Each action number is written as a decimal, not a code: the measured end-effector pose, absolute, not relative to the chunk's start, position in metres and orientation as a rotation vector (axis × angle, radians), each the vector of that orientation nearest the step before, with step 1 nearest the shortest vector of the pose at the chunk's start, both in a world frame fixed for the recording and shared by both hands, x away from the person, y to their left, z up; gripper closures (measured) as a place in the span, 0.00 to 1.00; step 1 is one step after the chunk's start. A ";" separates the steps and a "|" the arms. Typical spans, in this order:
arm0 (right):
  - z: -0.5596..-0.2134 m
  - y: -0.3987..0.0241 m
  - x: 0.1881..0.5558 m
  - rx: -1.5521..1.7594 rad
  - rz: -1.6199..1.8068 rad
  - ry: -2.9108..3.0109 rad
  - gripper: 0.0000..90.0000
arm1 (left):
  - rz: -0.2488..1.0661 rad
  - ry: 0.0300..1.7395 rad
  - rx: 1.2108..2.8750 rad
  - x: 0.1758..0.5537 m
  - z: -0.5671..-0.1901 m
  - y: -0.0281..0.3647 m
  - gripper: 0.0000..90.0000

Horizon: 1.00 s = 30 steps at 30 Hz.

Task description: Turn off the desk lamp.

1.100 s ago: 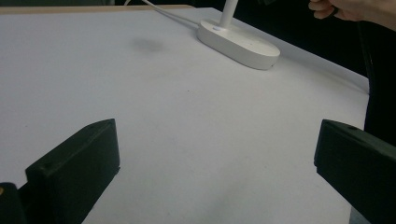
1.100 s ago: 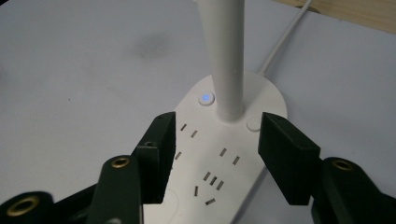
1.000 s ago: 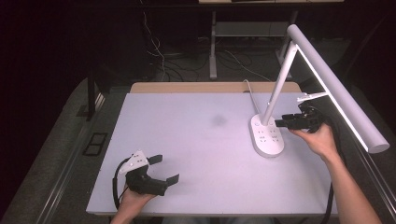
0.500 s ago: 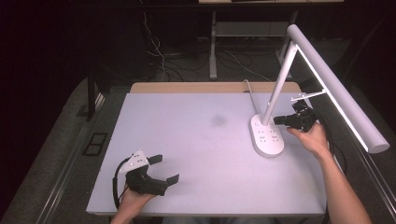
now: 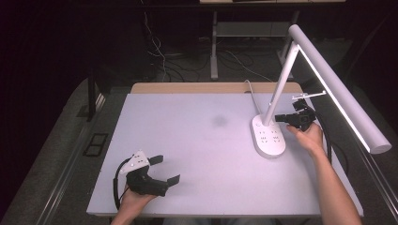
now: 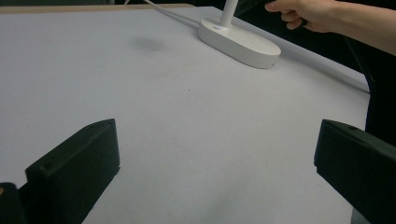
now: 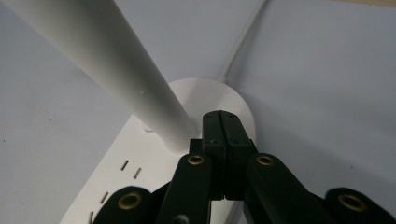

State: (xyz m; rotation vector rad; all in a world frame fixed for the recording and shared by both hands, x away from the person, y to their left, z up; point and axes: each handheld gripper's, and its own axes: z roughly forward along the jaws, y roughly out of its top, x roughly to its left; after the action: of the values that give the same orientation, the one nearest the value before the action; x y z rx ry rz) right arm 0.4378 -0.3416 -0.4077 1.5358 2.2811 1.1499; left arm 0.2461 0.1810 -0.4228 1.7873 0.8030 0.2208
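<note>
Looks like a lab/test bench: bare white tabletop [image 5: 197,154], desk lamp [image 5: 281,93], loose cables [image 5: 234,58] on dark floor behind.

Dark room. White desk [image 5: 197,140] with wood far edge. Grey floor [image 5: 56,154], cables [image 5: 164,61] behind, second desk's metal legs [image 5: 214,47] beyond.

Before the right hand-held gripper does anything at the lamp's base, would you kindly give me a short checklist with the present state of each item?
1. Right hand-held gripper jaws closed, holding nothing: ok.
2. Its tips sit over the rear of the lamp base, beside the stem: ok.
3. Tips touching the base or stem: cannot tell.
4. Lamp upright and lit, head over the table's right edge: ok.
5. Left hand-held gripper open, well clear near the front left: ok.
6. Lamp cord runs off behind, clear of the jaws: ok.
</note>
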 end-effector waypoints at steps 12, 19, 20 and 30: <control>-0.419 -0.342 0.442 1.565 1.147 2.305 1.00 | 0.227 0.798 1.788 0.246 -0.422 0.181 0.00; -0.422 -0.339 0.444 1.559 1.157 2.317 1.00 | 0.227 0.795 1.790 0.245 -0.422 0.180 0.00; -0.423 -0.338 0.444 1.561 1.164 2.318 1.00 | 0.227 0.794 1.790 0.245 -0.422 0.181 0.00; -0.423 -0.336 0.444 1.560 1.164 2.312 1.00 | 0.226 0.794 1.790 0.245 -0.422 0.181 0.00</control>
State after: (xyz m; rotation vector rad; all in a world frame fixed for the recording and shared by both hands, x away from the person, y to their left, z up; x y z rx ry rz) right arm 0.4438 -0.3359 -0.4232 1.5603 2.3119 1.1640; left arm 0.2448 0.1808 -0.4224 1.7897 0.7943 0.2257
